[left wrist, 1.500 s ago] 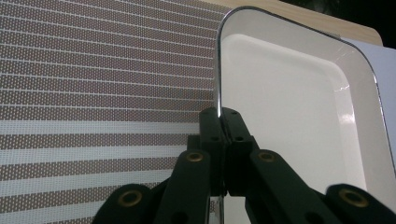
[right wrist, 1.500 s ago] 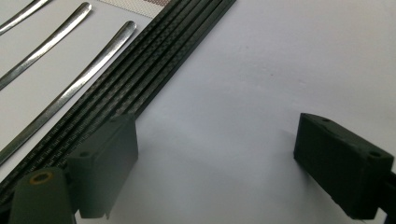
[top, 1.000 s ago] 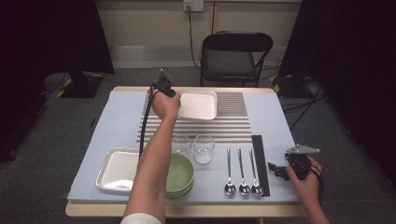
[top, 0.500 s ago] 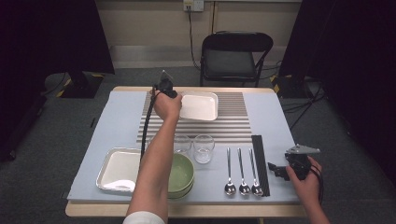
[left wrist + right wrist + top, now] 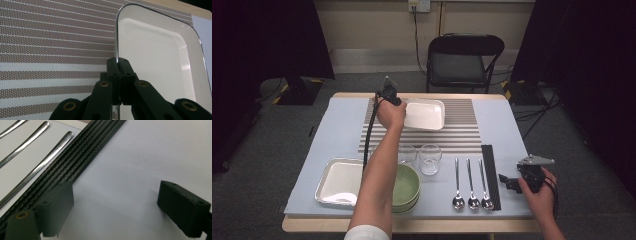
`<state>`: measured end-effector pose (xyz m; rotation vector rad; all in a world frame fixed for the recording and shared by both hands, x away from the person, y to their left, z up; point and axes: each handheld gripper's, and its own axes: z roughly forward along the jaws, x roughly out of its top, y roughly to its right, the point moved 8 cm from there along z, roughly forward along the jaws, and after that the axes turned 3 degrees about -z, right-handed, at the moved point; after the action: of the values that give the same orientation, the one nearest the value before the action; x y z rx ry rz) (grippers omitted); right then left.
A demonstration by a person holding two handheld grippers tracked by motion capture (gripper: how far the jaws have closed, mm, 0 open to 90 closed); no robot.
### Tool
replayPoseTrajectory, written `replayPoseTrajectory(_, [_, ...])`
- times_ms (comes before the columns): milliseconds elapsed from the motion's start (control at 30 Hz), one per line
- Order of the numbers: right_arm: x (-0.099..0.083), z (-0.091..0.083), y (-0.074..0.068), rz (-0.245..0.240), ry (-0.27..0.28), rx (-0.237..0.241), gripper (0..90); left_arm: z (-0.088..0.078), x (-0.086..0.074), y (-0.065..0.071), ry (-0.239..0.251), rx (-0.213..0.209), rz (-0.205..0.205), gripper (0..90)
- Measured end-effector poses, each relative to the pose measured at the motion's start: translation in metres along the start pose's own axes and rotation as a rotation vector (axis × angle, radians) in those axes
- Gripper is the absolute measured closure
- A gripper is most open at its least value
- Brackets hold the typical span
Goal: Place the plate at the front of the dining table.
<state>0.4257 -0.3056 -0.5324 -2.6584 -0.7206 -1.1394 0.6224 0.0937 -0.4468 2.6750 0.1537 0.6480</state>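
A white rectangular tray [image 5: 426, 114] lies on the striped mat [image 5: 462, 131] at the back of the table. My left gripper [image 5: 388, 93] is at its left edge. In the left gripper view the jaws are pinched together on the rim of the tray [image 5: 160, 57], so my left gripper [image 5: 119, 65] is shut on it. My right gripper [image 5: 512, 182] rests at the table's front right, just right of the black chopsticks [image 5: 490, 175]. In the right gripper view my right gripper [image 5: 115, 207] stands wide open over bare blue cloth, with the chopsticks [image 5: 75, 160] beside its left jaw.
Three spoons [image 5: 471, 184] lie left of the chopsticks. Two clear glasses [image 5: 430, 158] stand mid-table, with stacked green bowls [image 5: 408, 186] and a metal tray [image 5: 339, 181] at the front left. A black chair [image 5: 462, 61] stands beyond the table.
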Motion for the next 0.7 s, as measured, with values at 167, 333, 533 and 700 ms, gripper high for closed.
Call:
replayPoseTrajectory(167, [0.0,0.0,0.0,0.0,0.0,-0.001,12.7,0.002,0.0,0.0,0.001,0.004,-0.003,89.2])
replayPoseTrajectory(333, [0.0,0.0,0.0,0.0,0.001,-0.003,12.7,0.006,-0.002,-0.001,-0.006,0.01,-0.003,89.1])
replayPoseTrajectory(533, [0.0,0.0,0.0,0.001,0.0,-0.002,12.7,0.009,-0.002,0.0,-0.009,0.01,0.001,89.1])
replayPoseTrajectory(700, [0.0,0.0,0.0,0.0,0.0,-0.002,12.7,0.01,-0.002,-0.001,-0.008,0.011,0.002,89.1])
